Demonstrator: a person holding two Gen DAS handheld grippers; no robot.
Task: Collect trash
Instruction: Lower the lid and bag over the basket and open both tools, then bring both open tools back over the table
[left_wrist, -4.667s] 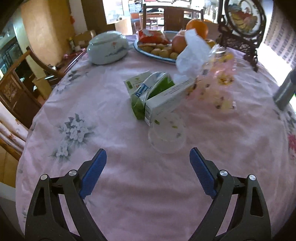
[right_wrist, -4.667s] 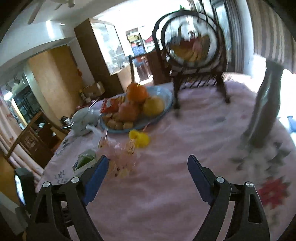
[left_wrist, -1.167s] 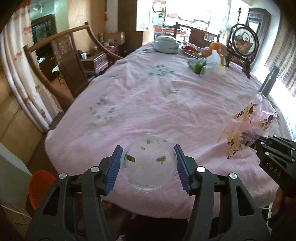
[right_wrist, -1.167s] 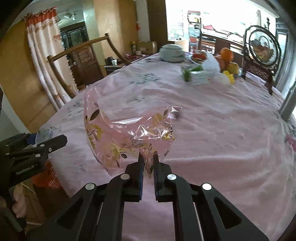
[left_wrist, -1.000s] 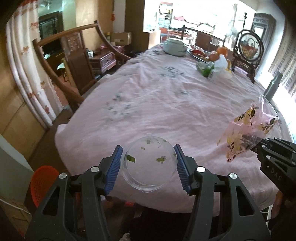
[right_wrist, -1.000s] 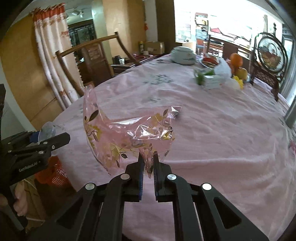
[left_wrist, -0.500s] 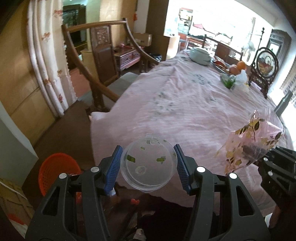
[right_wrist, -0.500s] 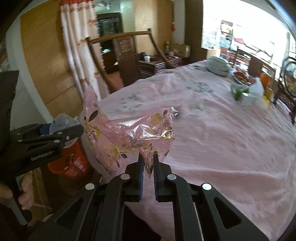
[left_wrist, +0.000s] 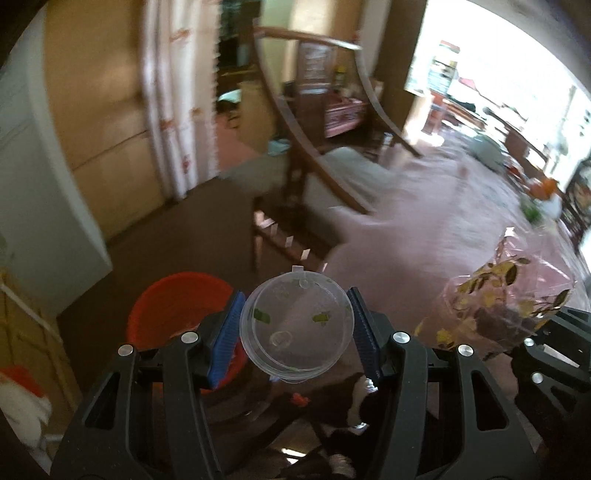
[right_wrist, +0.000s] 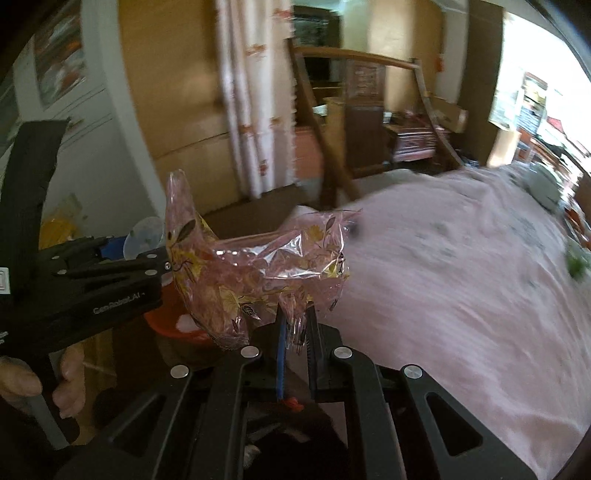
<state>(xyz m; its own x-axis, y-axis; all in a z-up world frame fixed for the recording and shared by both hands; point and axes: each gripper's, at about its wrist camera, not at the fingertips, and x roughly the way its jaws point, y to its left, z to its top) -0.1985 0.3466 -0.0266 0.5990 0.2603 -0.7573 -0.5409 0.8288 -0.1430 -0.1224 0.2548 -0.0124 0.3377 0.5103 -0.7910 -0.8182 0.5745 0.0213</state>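
Note:
My left gripper (left_wrist: 295, 328) is shut on a clear round plastic lid (left_wrist: 295, 325) with green scraps stuck to it, held in the air beside an orange bin (left_wrist: 173, 306) on the floor at lower left. My right gripper (right_wrist: 297, 325) is shut on a crumpled pink cellophane wrapper (right_wrist: 258, 266) with yellow leaves, which also shows in the left wrist view (left_wrist: 498, 299). The left gripper (right_wrist: 110, 258) with the lid (right_wrist: 142, 236) shows at the left of the right wrist view, with the orange bin (right_wrist: 173, 321) partly hidden below it.
The pink-clothed table (right_wrist: 461, 295) lies to the right. A wooden armchair (left_wrist: 306, 162) stands by its near end. A curtain (right_wrist: 251, 110) and wooden wall panels are behind. A white cabinet (left_wrist: 33, 184) stands left. Fruit and green packaging (left_wrist: 535, 199) sit far down the table.
Both grippers have swung left, away from the table and toward the floor, each still holding its item. The orange bin is now much closer, just left of the lid.

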